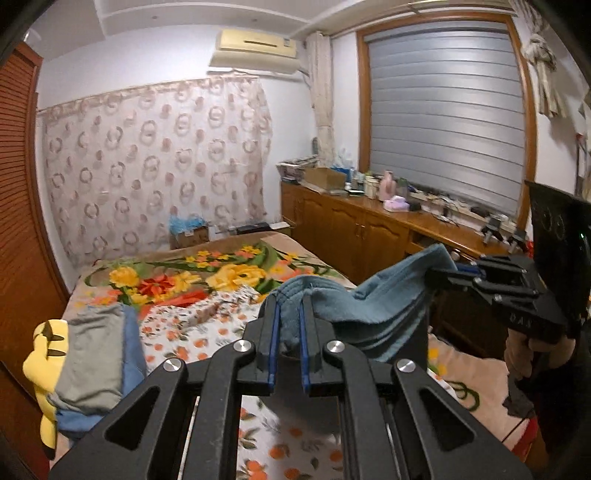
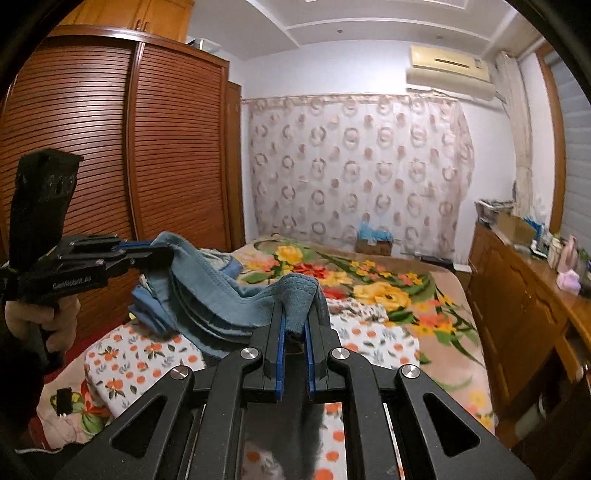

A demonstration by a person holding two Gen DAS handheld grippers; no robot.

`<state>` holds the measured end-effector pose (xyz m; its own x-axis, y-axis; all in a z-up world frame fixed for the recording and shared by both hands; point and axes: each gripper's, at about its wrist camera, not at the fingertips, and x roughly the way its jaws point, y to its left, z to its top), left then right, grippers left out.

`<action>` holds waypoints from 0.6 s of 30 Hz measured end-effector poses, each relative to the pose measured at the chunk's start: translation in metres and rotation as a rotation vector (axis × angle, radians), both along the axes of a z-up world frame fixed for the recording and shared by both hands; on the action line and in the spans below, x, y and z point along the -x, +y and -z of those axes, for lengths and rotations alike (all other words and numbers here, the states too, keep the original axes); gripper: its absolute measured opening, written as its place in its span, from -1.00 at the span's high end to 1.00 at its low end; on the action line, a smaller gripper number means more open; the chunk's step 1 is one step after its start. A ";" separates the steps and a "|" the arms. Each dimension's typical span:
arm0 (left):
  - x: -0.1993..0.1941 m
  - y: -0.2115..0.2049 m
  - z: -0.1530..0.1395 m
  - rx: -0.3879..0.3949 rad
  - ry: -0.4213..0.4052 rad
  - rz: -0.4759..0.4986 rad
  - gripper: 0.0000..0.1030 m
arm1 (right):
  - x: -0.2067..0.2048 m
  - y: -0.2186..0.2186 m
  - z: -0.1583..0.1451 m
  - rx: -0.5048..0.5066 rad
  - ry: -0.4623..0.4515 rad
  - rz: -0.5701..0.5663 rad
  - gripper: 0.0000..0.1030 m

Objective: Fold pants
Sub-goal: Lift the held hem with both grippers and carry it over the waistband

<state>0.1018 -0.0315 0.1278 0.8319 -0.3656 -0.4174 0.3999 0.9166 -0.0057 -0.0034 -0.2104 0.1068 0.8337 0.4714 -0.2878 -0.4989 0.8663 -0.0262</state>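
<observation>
Even, soft indoor light in both fisheye views, with motion blur low in the frame.

The white walls and ceiling [image 2: 369, 22] read bright, with no hard shadows or glare; the window blind [image 1: 443, 122] is grey and dull, not a clear light source. Straight lines bow strongly toward the edges, and dark vignetting fills the corners. The bed cover [image 2: 369, 339] smears with blur near the bottom, and the counter [image 2: 524, 288] is soft. Each view's own hand-held gripper is sharp and dark; small highlights sit on its bolts.
</observation>
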 end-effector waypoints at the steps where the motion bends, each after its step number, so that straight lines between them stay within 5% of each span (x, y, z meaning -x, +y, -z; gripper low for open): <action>1: -0.007 0.002 -0.001 -0.006 -0.001 -0.016 0.81 | -0.012 0.004 0.000 0.006 0.008 -0.005 0.84; 9: -0.087 0.024 -0.014 -0.019 -0.006 -0.133 0.81 | -0.117 0.029 -0.017 0.053 -0.012 0.101 0.84; 14: -0.109 0.031 -0.035 -0.035 -0.076 -0.192 0.81 | -0.154 0.051 -0.032 0.042 -0.052 0.136 0.84; 18: -0.102 0.034 -0.006 -0.090 -0.035 -0.198 0.81 | -0.162 0.065 -0.001 0.082 -0.010 0.107 0.84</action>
<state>0.2041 0.0030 0.1339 0.8985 -0.1561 -0.4103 0.2105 0.9734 0.0906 0.1582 -0.1452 0.1078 0.8811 0.3545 -0.3131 -0.4028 0.9094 -0.1037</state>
